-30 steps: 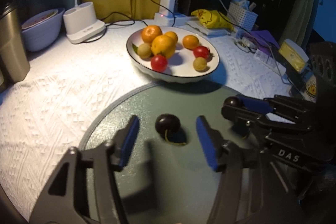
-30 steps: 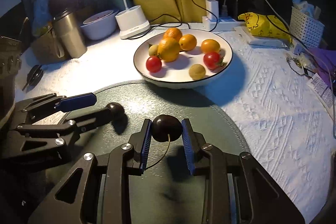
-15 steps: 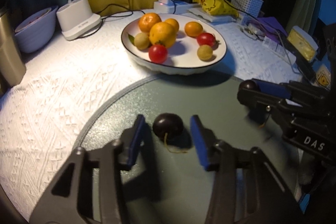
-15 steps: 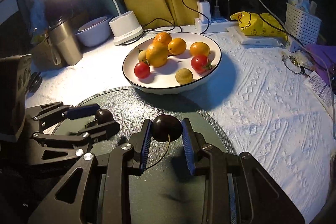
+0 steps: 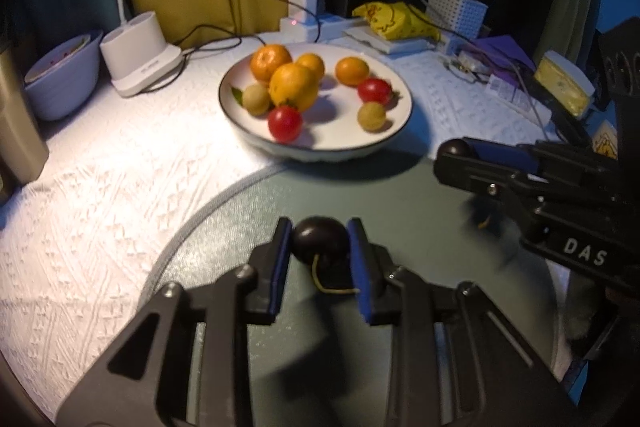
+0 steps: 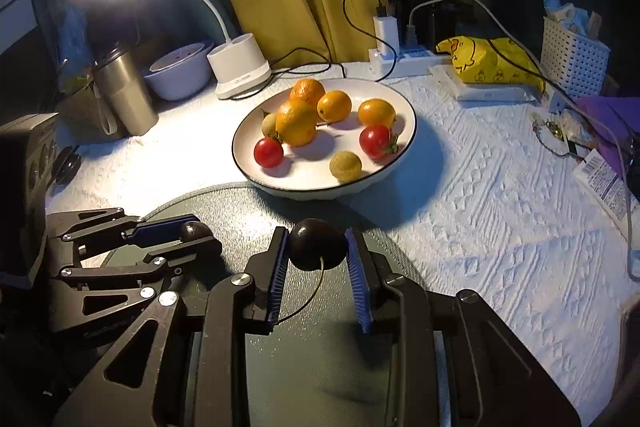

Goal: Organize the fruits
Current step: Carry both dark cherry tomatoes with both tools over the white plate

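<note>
Since a second ago, the left gripper (image 5: 320, 247) has closed its jaws onto a dark cherry (image 5: 320, 241) over the green mat (image 5: 420, 219); the right gripper (image 6: 318, 247) pinches another (image 6: 318, 243). Both should lift gently toward the plate (image 6: 404, 107) mid-bench. Each cherry is glossy, near-black, with a thin trailing stem.

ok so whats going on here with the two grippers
A person is sorting fruit with two handheld grippers. The left gripper is shut on a dark cherry over the round green mat, and the right gripper holds another cherry. The white plate beyond holds oranges and tomatoes.
</note>
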`<action>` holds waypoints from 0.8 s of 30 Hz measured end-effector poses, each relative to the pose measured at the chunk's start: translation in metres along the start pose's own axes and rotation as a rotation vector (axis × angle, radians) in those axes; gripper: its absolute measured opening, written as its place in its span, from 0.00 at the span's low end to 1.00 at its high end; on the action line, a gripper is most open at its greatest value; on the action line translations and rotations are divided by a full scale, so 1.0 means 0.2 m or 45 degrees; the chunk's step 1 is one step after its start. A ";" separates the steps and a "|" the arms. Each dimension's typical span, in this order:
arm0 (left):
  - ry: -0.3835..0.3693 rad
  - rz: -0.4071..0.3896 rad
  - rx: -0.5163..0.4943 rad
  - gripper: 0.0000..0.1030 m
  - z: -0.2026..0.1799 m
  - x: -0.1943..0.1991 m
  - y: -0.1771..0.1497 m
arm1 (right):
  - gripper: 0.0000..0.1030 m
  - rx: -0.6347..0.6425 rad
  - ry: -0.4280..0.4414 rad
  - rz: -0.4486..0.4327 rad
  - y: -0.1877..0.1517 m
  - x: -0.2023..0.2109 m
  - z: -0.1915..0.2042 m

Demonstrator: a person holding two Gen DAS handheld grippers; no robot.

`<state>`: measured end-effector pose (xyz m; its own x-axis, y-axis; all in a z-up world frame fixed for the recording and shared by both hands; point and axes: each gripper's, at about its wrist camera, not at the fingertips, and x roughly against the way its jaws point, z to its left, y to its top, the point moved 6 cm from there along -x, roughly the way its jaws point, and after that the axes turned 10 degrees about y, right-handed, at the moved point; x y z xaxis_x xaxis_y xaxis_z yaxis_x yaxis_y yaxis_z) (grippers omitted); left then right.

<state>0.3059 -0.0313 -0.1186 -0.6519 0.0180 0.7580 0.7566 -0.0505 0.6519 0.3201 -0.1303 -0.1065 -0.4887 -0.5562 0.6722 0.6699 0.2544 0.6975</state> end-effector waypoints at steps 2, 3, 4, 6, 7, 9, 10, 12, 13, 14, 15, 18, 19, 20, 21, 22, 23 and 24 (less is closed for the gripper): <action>0.001 -0.012 0.000 0.28 0.00 0.01 0.02 | 0.30 0.006 0.000 -0.008 0.02 0.00 0.00; 0.005 -0.019 0.003 0.28 0.00 0.01 0.04 | 0.30 0.008 0.001 -0.010 0.03 0.01 0.00; 0.005 -0.024 0.002 0.28 0.00 0.02 0.04 | 0.30 0.009 0.001 -0.013 0.04 0.01 0.00; 0.003 -0.031 -0.003 0.28 -0.01 0.02 0.07 | 0.30 0.012 0.002 -0.017 0.05 0.01 -0.01; 0.001 -0.035 -0.005 0.28 -0.01 0.02 0.08 | 0.30 0.012 0.002 -0.019 0.06 0.01 -0.01; 0.001 -0.043 -0.006 0.28 -0.01 0.02 0.09 | 0.30 0.013 0.002 -0.023 0.07 0.01 -0.02; 0.001 -0.046 -0.006 0.28 -0.02 0.02 0.11 | 0.30 0.014 0.001 -0.025 0.08 0.01 -0.03; 0.010 -0.063 -0.015 0.28 -0.02 0.02 0.13 | 0.30 0.015 -0.001 -0.029 0.10 0.01 -0.04; 0.006 -0.078 -0.022 0.28 -0.03 0.02 0.14 | 0.30 0.015 -0.002 -0.032 0.11 0.01 -0.05; 0.002 -0.085 -0.026 0.28 -0.03 0.02 0.15 | 0.30 0.014 -0.003 -0.035 0.12 0.01 -0.06; 0.002 -0.093 -0.032 0.28 -0.04 0.02 0.16 | 0.30 0.013 -0.003 -0.036 0.13 0.01 -0.07; 0.002 -0.095 -0.044 0.28 -0.05 0.00 0.20 | 0.30 0.012 -0.006 -0.045 0.15 0.01 -0.10; 0.002 -0.093 -0.045 0.28 -0.06 -0.02 0.21 | 0.30 0.012 -0.006 -0.048 0.16 0.00 -0.11; 0.001 -0.093 -0.046 0.28 -0.06 -0.02 0.22 | 0.30 0.011 -0.006 -0.050 0.17 0.00 -0.12; 0.000 -0.092 -0.045 0.28 -0.06 -0.04 0.23 | 0.30 0.012 -0.006 -0.052 0.18 0.00 -0.12; -0.002 -0.091 -0.044 0.28 -0.07 -0.04 0.23 | 0.30 0.013 -0.005 -0.052 0.19 0.00 -0.13; -0.005 -0.090 -0.044 0.28 -0.07 -0.06 0.24 | 0.30 0.015 -0.006 -0.052 0.19 -0.01 -0.14; -0.007 -0.089 -0.044 0.28 -0.08 -0.07 0.25 | 0.30 0.015 -0.005 -0.052 0.20 -0.01 -0.15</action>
<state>0.3519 -0.0492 -0.0961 -0.7028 0.0280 0.7108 0.7070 -0.0830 0.7023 0.3646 -0.1421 -0.0877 -0.5179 -0.5629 0.6441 0.6427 0.2408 0.7273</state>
